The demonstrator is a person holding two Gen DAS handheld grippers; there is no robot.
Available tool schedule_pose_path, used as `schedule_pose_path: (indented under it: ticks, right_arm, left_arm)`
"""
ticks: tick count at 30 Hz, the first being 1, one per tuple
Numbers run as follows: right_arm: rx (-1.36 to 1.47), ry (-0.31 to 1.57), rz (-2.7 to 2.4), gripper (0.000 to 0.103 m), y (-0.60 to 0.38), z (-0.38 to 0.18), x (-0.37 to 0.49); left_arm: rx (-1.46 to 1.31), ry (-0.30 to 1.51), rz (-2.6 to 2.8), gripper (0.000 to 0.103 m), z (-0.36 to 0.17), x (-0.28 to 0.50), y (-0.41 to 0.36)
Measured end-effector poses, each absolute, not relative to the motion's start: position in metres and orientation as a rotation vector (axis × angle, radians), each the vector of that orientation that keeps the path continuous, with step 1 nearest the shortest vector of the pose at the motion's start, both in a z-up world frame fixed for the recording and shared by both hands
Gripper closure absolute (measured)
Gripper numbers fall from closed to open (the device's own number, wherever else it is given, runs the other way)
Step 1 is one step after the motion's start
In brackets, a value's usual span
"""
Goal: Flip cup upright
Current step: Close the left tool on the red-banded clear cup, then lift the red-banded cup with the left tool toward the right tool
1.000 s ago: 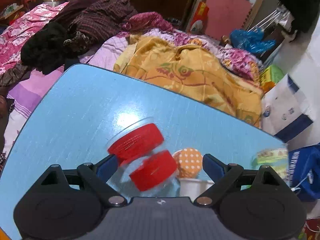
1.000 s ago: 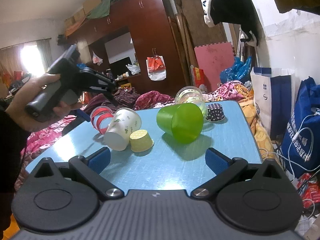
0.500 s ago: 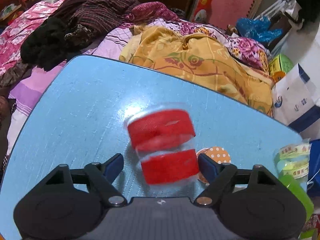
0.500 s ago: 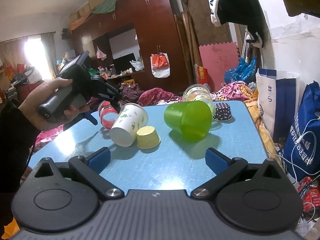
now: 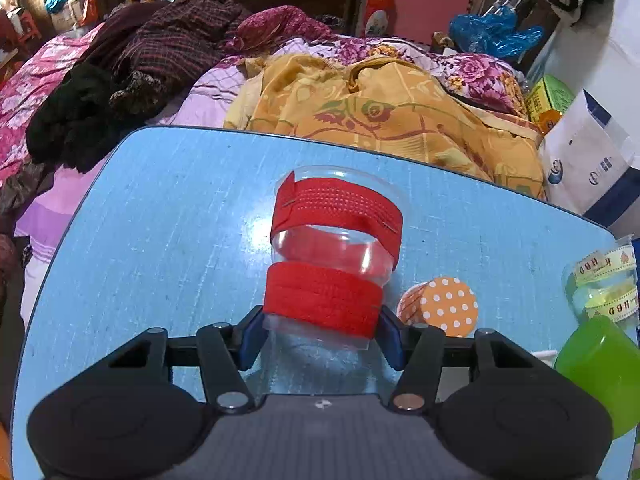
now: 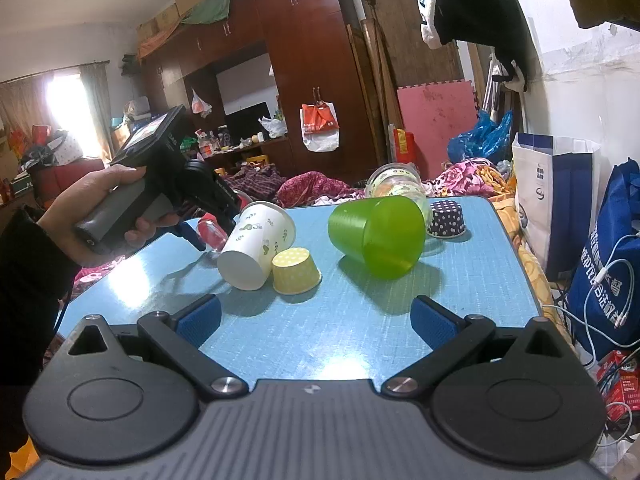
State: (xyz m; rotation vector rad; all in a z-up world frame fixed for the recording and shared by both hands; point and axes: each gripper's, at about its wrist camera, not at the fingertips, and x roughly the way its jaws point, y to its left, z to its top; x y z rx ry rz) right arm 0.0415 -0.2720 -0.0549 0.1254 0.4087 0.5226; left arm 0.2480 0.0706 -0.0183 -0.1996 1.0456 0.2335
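A clear plastic cup with two red bands (image 5: pixel 334 256) lies on its side on the blue table (image 5: pixel 160 240), mouth pointing away from me. My left gripper (image 5: pixel 320 336) is shut on its base end, blue pads pressed against the lower red band. In the right wrist view the cup (image 6: pixel 210 234) shows partly behind the left gripper (image 6: pixel 212 216) at the table's far left. My right gripper (image 6: pixel 316 320) is open and empty above the table's near edge.
A white paper cup (image 6: pixel 256 246), a yellow dotted cupcake liner (image 6: pixel 296 272) and a green cup (image 6: pixel 378 236) lie on the table. A dark dotted liner (image 6: pixel 446 220) and a ribboned clear cup (image 6: pixel 396 184) sit at the back. Bedding lies beyond; bags stand at the right.
The left gripper has closed its fingers onto the red-banded cup, which turned from slanted to pointing straight away. The right gripper has stayed open and nearly still.
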Motion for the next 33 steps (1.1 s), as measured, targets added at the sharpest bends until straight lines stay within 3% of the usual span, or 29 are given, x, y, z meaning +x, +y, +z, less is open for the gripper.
schedule_pose_path:
  ticks: [10, 20, 33]
  right_arm:
    - [0.159, 0.439, 0.523, 0.001, -0.270, -0.058, 0.047]
    - [0.192, 0.466, 0.526, 0.001, -0.259, -0.056, 0.047]
    - [0.203, 0.496, 0.492, 0.001, -0.250, -0.054, 0.043]
  left_arm:
    - [-0.144, 0.965, 0.168, 0.043, -0.013, 0.206, 0.075]
    - [-0.122, 0.842, 0.061, 0.043, -0.010, 0.110, 0.081]
    - [-0.066, 0.834, -0.183, 0.043, -0.028, 0.045, 0.009]
